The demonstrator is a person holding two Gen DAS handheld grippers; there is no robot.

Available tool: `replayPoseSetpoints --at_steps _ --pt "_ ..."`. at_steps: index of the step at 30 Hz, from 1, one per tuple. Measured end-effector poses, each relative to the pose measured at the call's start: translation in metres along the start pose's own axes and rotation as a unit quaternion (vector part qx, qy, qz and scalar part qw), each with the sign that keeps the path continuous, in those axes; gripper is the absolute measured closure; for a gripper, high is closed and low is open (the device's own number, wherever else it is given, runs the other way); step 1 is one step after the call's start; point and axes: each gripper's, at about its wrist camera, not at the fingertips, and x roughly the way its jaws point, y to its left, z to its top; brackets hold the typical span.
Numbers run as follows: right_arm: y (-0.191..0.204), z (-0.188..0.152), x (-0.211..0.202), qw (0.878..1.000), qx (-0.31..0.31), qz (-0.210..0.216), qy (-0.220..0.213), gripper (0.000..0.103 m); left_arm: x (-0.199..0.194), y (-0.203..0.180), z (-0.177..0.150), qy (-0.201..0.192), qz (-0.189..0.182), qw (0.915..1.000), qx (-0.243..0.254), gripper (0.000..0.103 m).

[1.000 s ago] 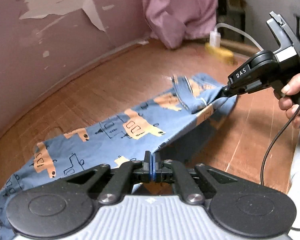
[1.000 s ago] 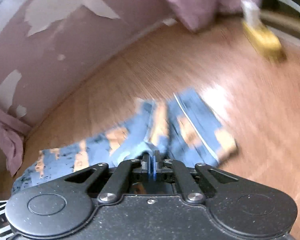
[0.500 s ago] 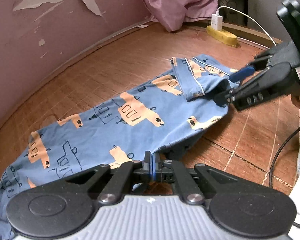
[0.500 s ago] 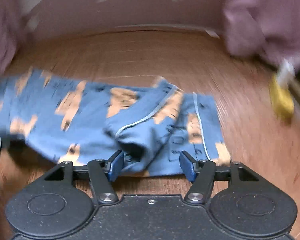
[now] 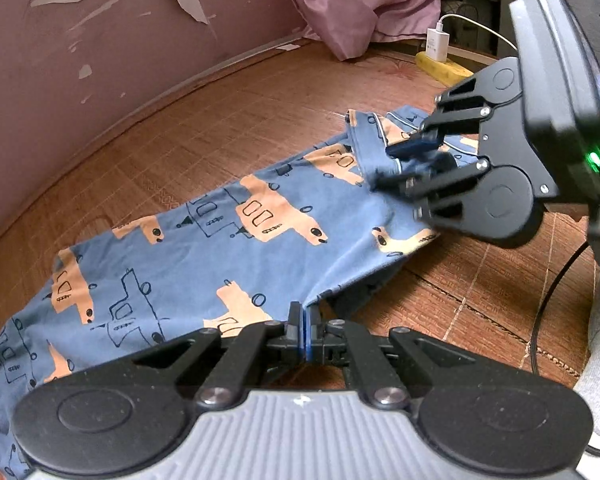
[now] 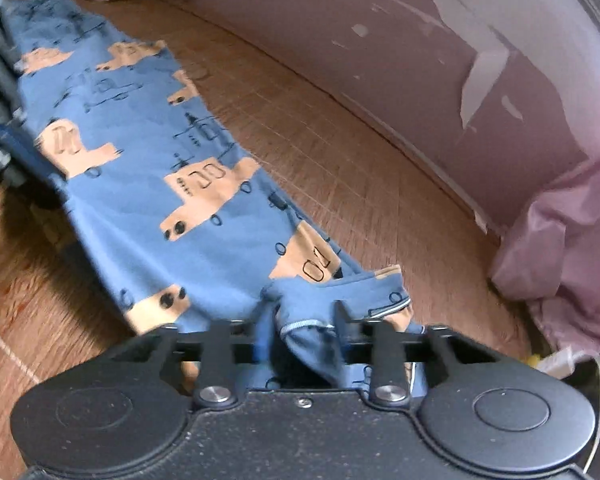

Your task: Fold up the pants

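Left claw [image 5: 305, 330] clenched on near edge of blue pants [image 5: 228, 248], fabric pinched between its fingers. Pants stretch flat ahead of left claw over woven mat floor [image 5: 204, 140], toward pink wall. Right claw [image 5: 400, 166] released, fingers spread around folded-over waistband [image 6: 340, 292] end, bunched cloth between them. Pink cloth [image 5: 360, 4] heap and yellow power strip [image 5: 444, 70] well beyond right claw.

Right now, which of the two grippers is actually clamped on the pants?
The left gripper: its jaws are shut on the pants edge. The right gripper is open, merely straddling the bunched waistband.
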Motion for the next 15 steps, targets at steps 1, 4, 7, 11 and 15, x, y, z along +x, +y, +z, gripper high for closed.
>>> replayPoseSetpoints --at_steps 1,4,7,11,15 --pt "-0.003 -0.001 0.0 1.0 0.013 -0.002 -0.002 0.089 0.0 0.0 0.0 0.0 0.001 1.0 0.0 0.102" --pt "-0.018 -0.002 -0.001 0.997 0.067 -0.032 -0.031 0.093 0.0 0.0 0.0 0.0 0.003 1.0 -0.004 0.102" --pt "-0.052 -0.008 -0.016 0.978 0.173 -0.098 -0.07 0.093 0.001 -0.001 0.001 0.0 0.007 0.9999 -0.007 0.102" --pt "-0.097 -0.041 -0.022 0.928 0.335 -0.156 -0.044 0.092 0.002 -0.004 0.001 -0.003 0.009 1.0 -0.003 0.102" --pt "-0.115 -0.08 0.0 0.885 0.453 -0.089 0.058 0.093 0.005 -0.009 -0.001 0.004 0.016 0.9998 0.011 0.102"
